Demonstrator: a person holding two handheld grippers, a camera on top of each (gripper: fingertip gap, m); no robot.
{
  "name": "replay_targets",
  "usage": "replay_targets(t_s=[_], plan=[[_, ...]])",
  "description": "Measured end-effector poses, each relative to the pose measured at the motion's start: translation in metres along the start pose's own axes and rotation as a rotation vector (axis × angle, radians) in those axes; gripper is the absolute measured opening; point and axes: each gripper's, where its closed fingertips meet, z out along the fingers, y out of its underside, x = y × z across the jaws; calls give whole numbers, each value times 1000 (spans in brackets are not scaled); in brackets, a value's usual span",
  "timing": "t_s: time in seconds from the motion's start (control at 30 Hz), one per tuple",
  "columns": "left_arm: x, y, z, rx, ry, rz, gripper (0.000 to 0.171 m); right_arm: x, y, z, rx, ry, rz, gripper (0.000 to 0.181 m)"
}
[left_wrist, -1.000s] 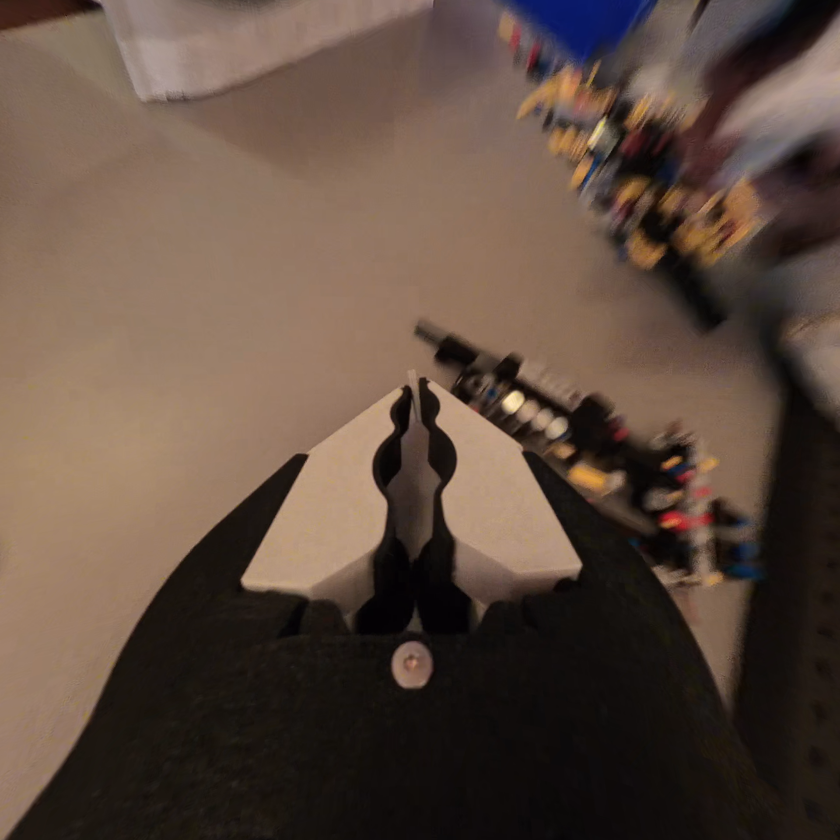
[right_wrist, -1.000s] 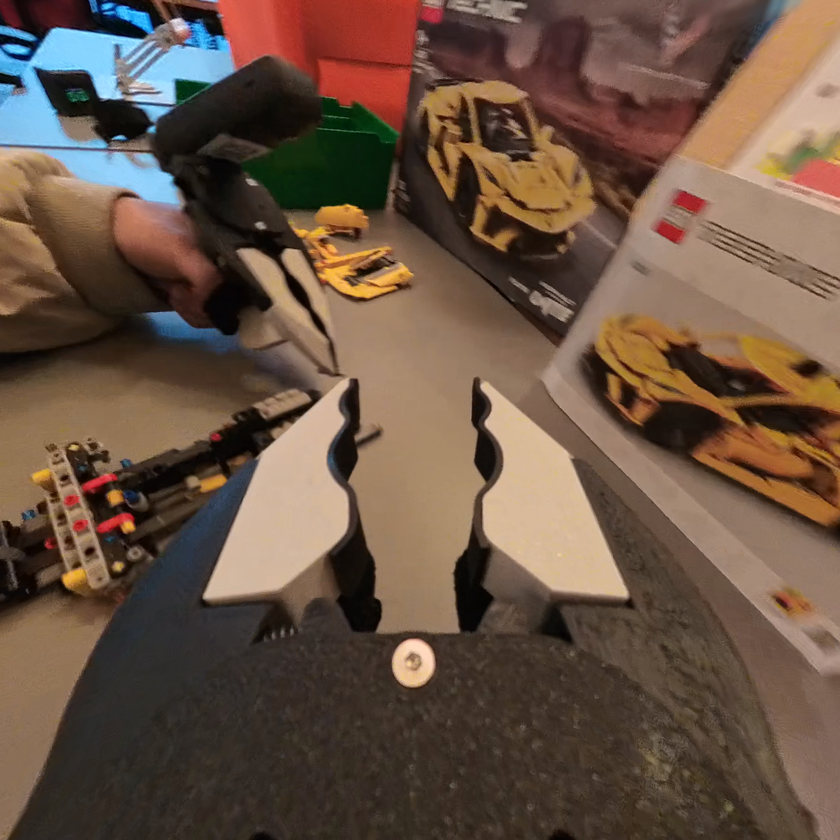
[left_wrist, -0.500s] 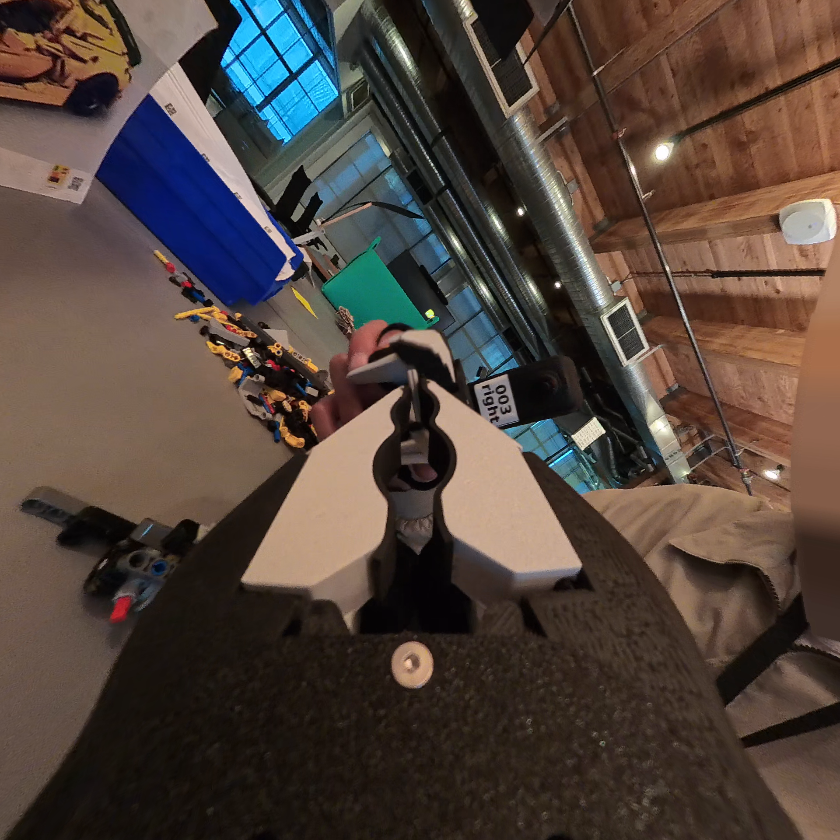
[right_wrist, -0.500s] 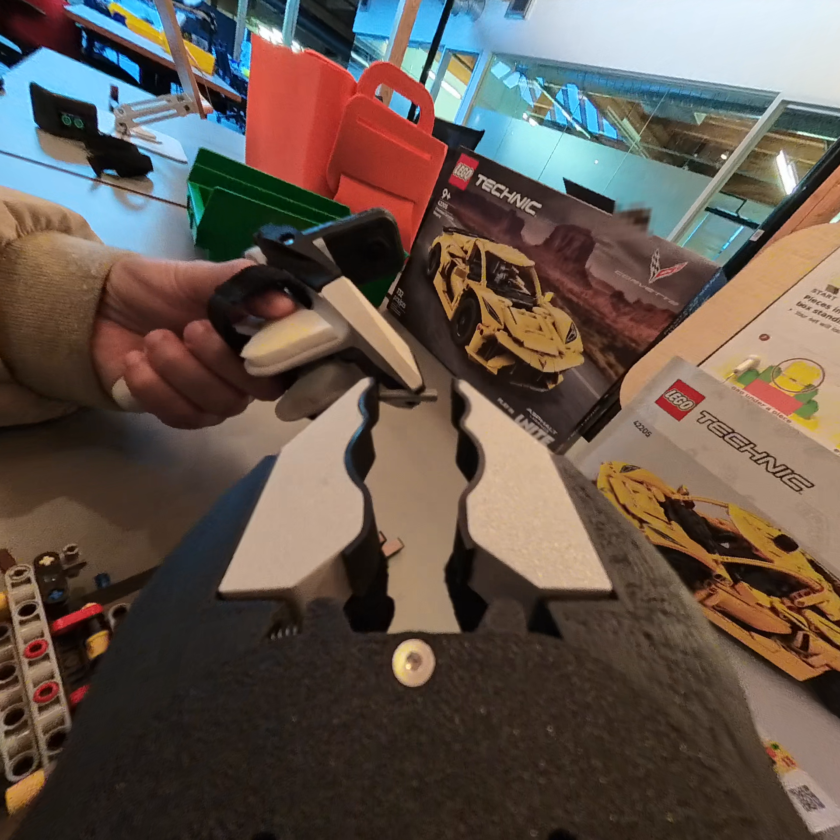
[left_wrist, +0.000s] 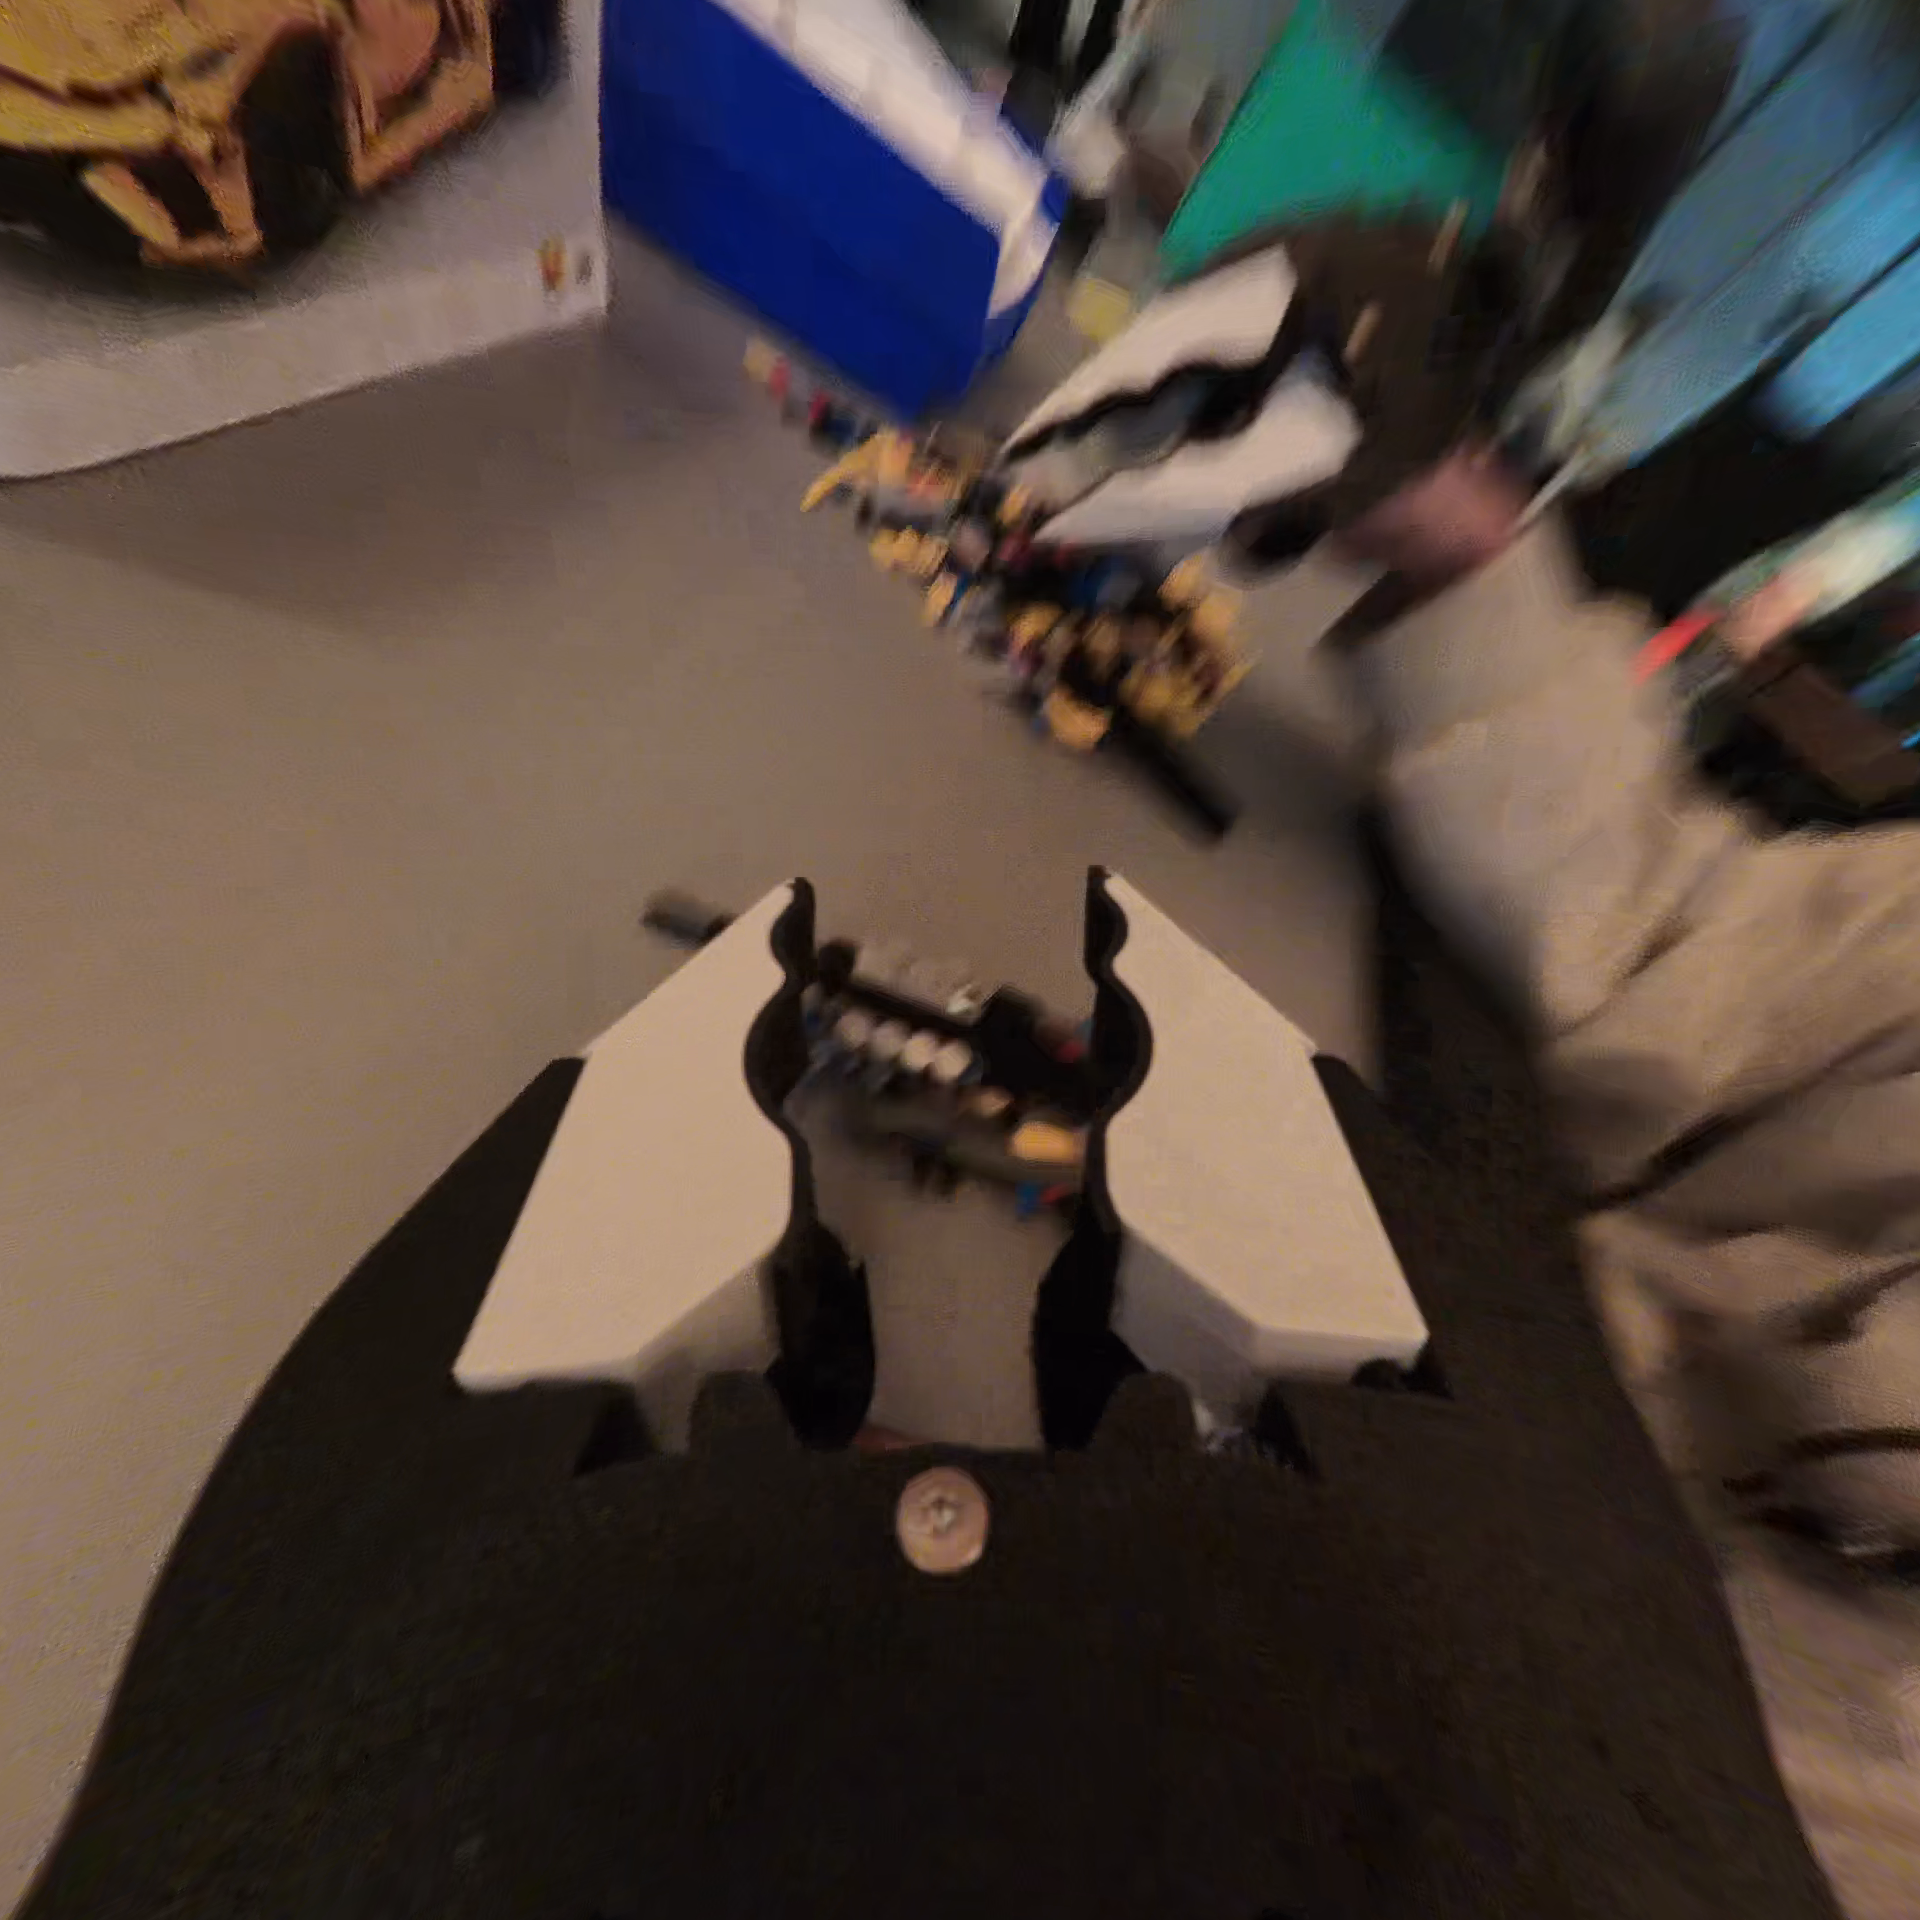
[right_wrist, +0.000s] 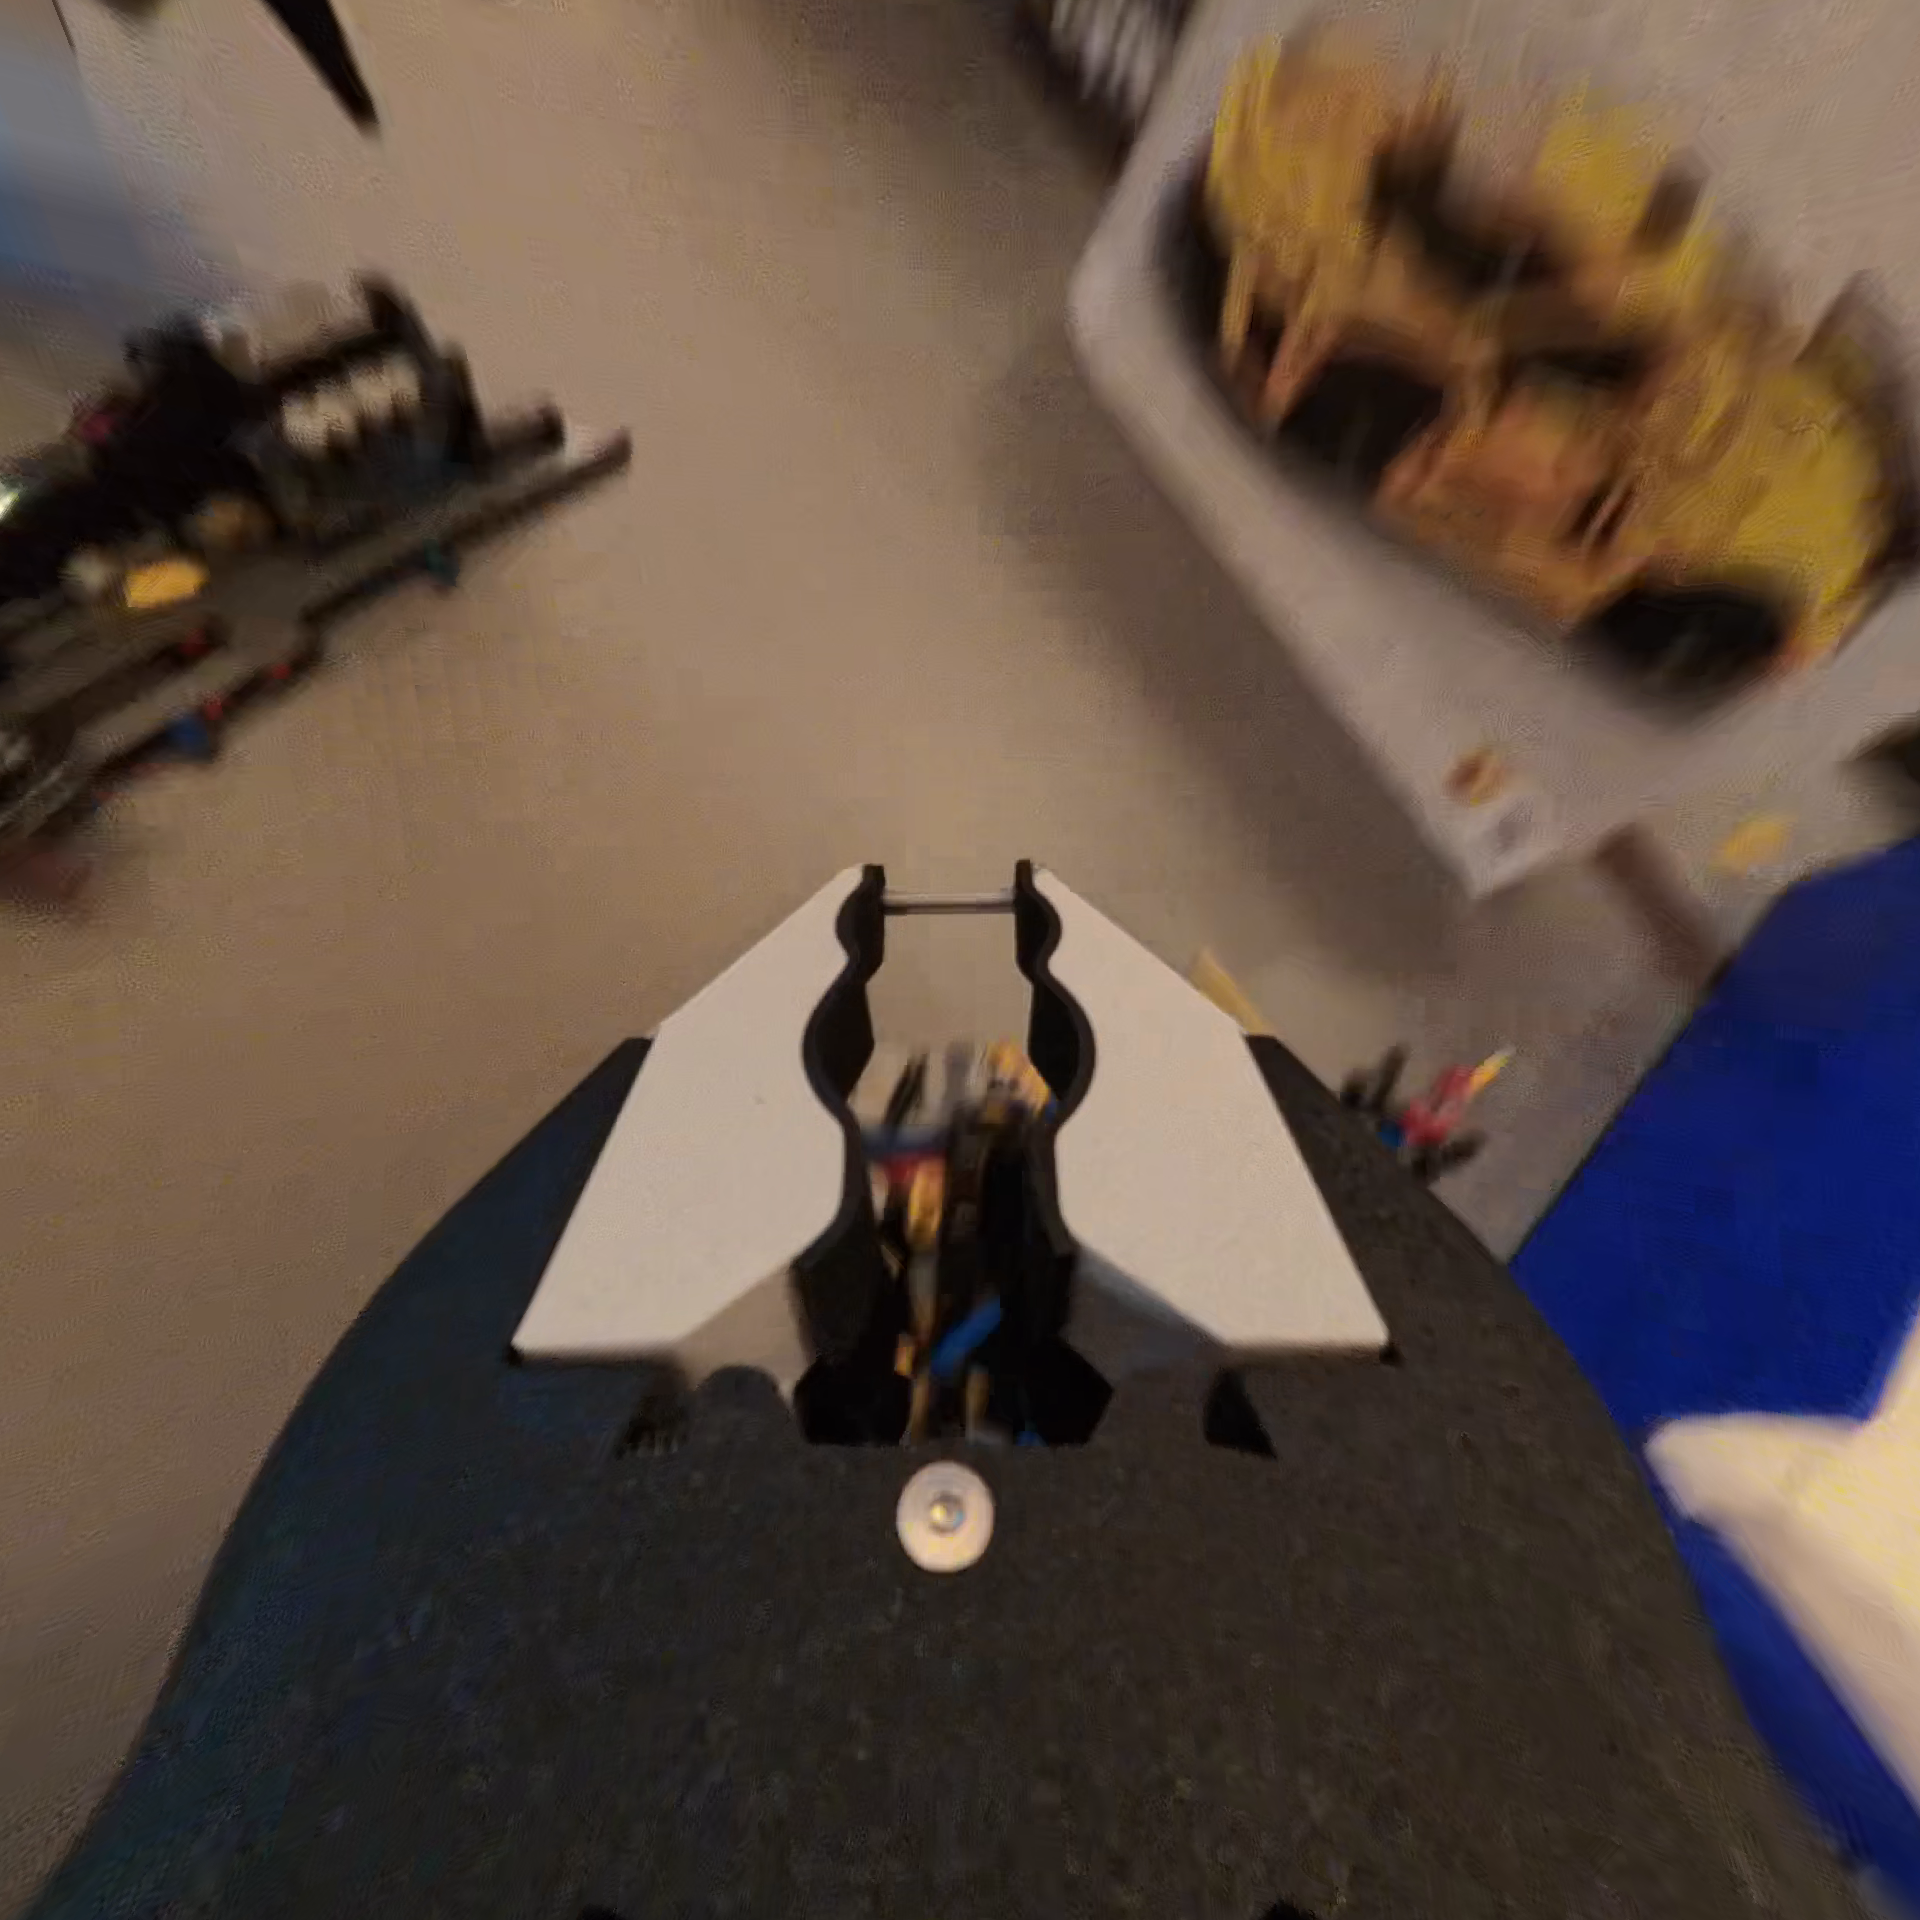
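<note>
Thin grey axle pin (right_wrist: 943, 907) sits crosswise between the tips of the right gripper (right_wrist: 943, 902), long axis running left-right across the gap, ends against the inner faces; jaws closed onto it. Half a second ago that pin was at the left gripper's tips, whose jaws were together; now the left gripper (left_wrist: 943, 902) is spread and empty, so the pin has changed hands. Seen through the left gripper's gap, on the grey table (left_wrist: 312, 831): a long black brick assembly (left_wrist: 935, 1049). Farther right, a blurred pile of loose pieces (left_wrist: 1070, 613). Far left, an instruction booklet (left_wrist: 260, 208); beside it a blue box (left_wrist: 800, 208).
</note>
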Motion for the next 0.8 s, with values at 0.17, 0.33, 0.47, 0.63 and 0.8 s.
replay_targets(t_s=[0.17,0.33,0.47,0.63,0.8], plan=[[-17,26,13,-151,-194,154,57,11,51,-22,-85,-29,122,24],[1,24,13,-98,12,-11,60,20,48,-18,-67,47,72,26],[4,25,12,-89,60,-46,60,15,44,-11,-38,7,104,37],[18,48,33,-197,106,4,61,-9,20,0,40,-106,105,35],[32,50,38,-219,182,35,43,-76,-25,17,95,-494,254,32]])
